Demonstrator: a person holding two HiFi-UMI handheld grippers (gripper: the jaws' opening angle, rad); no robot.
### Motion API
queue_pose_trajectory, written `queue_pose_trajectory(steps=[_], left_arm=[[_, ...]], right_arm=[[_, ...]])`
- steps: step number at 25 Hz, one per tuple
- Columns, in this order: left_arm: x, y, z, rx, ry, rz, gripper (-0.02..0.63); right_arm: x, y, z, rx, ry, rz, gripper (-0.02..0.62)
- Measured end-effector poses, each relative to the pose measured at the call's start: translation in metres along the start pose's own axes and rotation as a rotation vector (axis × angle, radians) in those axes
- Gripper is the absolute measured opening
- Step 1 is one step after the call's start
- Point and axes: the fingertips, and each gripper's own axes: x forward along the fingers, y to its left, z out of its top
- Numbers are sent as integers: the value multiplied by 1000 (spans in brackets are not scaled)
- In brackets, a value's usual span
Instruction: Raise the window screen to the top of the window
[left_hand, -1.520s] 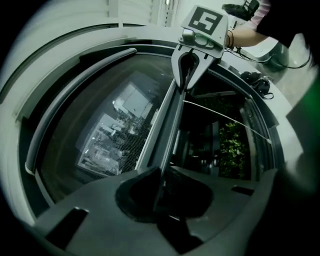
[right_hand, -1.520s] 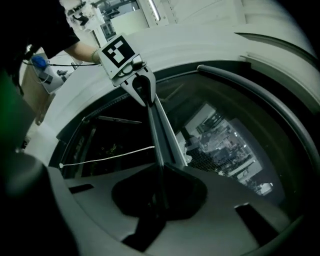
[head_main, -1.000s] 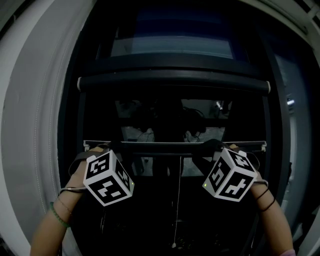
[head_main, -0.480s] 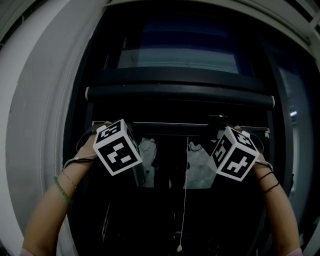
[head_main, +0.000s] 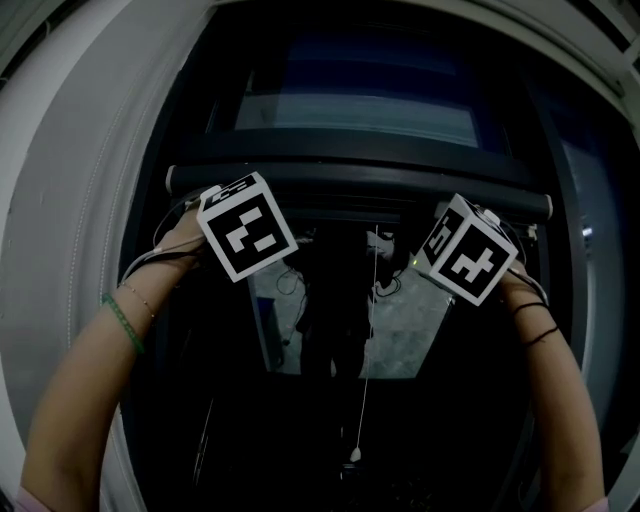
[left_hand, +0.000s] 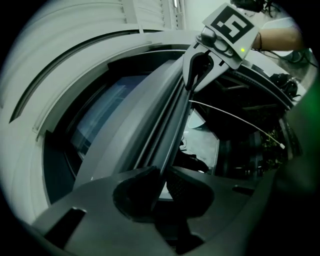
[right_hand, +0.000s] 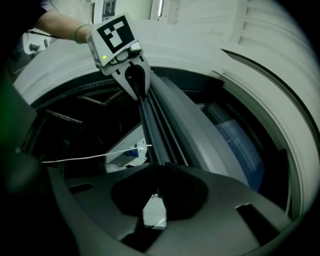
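Observation:
The window screen's dark bottom bar (head_main: 350, 216) lies level, just under the round roller housing (head_main: 360, 182) near the window's top. My left gripper (head_main: 232, 206) is shut on the bar's left part and my right gripper (head_main: 462, 216) on its right part. In the left gripper view the bar (left_hand: 170, 125) runs from my left gripper (left_hand: 162, 175) up to the right gripper (left_hand: 193, 75). The right gripper view shows the same bar (right_hand: 152, 130) running from my right gripper (right_hand: 157, 172) to the left gripper (right_hand: 137, 87). A thin white pull cord (head_main: 362, 380) hangs from the bar's middle.
A wide white window frame (head_main: 70, 250) curves round the dark opening. Above the roller housing is a pale blue upper pane (head_main: 360, 100). Below the bar the open window shows dim reflections and a small knob (head_main: 353, 455) at the cord's end.
Both grippers have gone up with the bar held in them, from mid-window to just under the roller housing. The cord's knob has risen with it.

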Motion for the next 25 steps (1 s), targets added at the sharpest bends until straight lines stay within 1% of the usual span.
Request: queue_pose_trajectory(steps=[2,4,6,8,11,12,13,14,17,18,19,22,25], left_arm=[[1,4,2,-14,-8,-1,52],[1,4,0,-54,-14,-16,52],[1,3,-3,-91,-29,-14,54],[-1,4,0,-84,-66,21,55],[-6,6,4,-39,-112,99,58],[-8,7,4,-41,-126,121,61],[-11,8,4,-63,-143,137,62],[-14,7,5,-104,-164,141,64],[-27,-3,6,-260,-223,99,64],[-32,-9,6,-290,-237,88,64],[-36,-17,6,-304,-247,80,64],[-46,-47,3,-311,-265,49,64],[-57,-84,-5,-349,-273,7,64]], right_arm=[[2,-5,1,12,-5,-5,44],[2,-5,1,23,-14,-4,47],[1,-6,1,51,-35,-20,50],[-1,-8,2,103,-63,-37,57],[-4,-9,4,176,-100,-72,57],[-6,-10,5,194,-112,-95,57],[-9,-10,6,217,-127,-116,57],[-12,-9,7,246,-147,-124,57],[-25,3,15,361,-222,-83,57],[-30,8,17,395,-244,-67,57],[-35,14,19,425,-265,-54,57],[-51,32,24,504,-325,-20,57],[-65,61,22,563,-354,26,57]])
